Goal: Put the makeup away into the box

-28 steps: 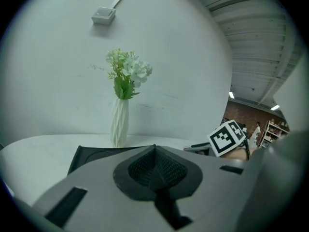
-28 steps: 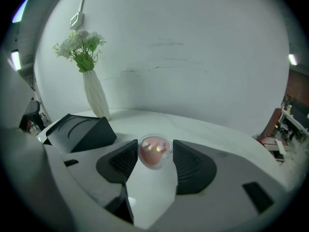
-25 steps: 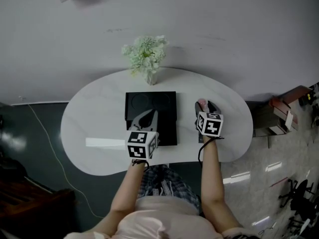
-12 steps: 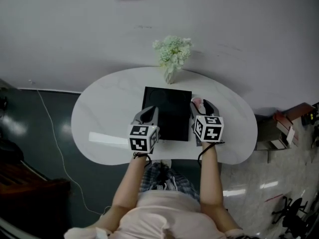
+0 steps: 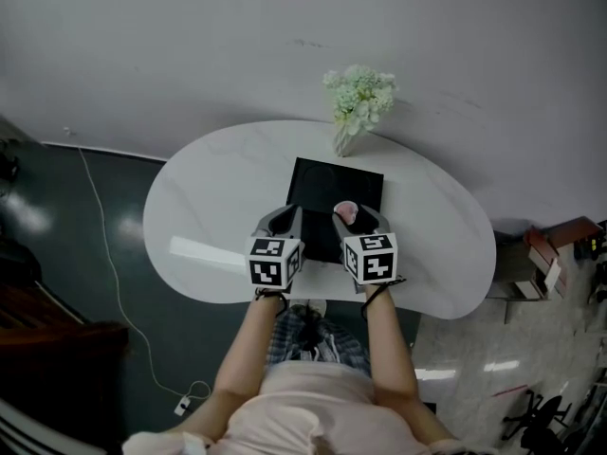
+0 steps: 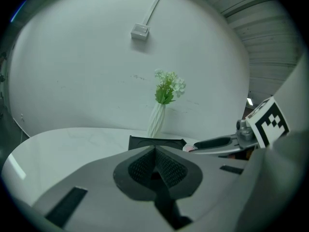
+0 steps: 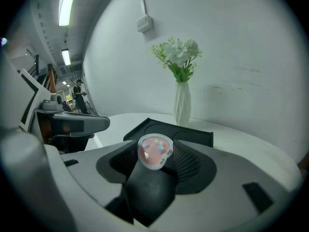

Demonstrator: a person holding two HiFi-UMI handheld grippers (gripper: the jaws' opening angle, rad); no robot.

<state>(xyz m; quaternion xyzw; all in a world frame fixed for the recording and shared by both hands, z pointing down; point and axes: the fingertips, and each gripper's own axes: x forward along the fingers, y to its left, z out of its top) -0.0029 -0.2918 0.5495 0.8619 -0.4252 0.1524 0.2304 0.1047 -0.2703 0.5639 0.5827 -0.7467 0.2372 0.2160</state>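
Note:
A black open box [image 5: 338,182] lies in the middle of the white oval table [image 5: 209,207]; it also shows in the gripper views [image 6: 153,142] [image 7: 190,132]. My right gripper [image 5: 349,216] [image 7: 155,154] is shut on a small round pink makeup pot [image 5: 345,209] [image 7: 154,151] and hangs over the box's front edge. My left gripper [image 5: 282,219] [image 6: 155,151] sits beside it at the box's front left corner, its jaws closed together with nothing between them.
A white vase of pale flowers [image 5: 358,104] [image 6: 164,98] [image 7: 181,81] stands just behind the box against the wall. A person stands far off down the room in the right gripper view. Boxes [image 5: 545,254] lie on the floor at the right.
My right gripper has carried the pink pot leftward from beside the box's right side to over its front edge. The left gripper has drifted off the box toward its front left corner.

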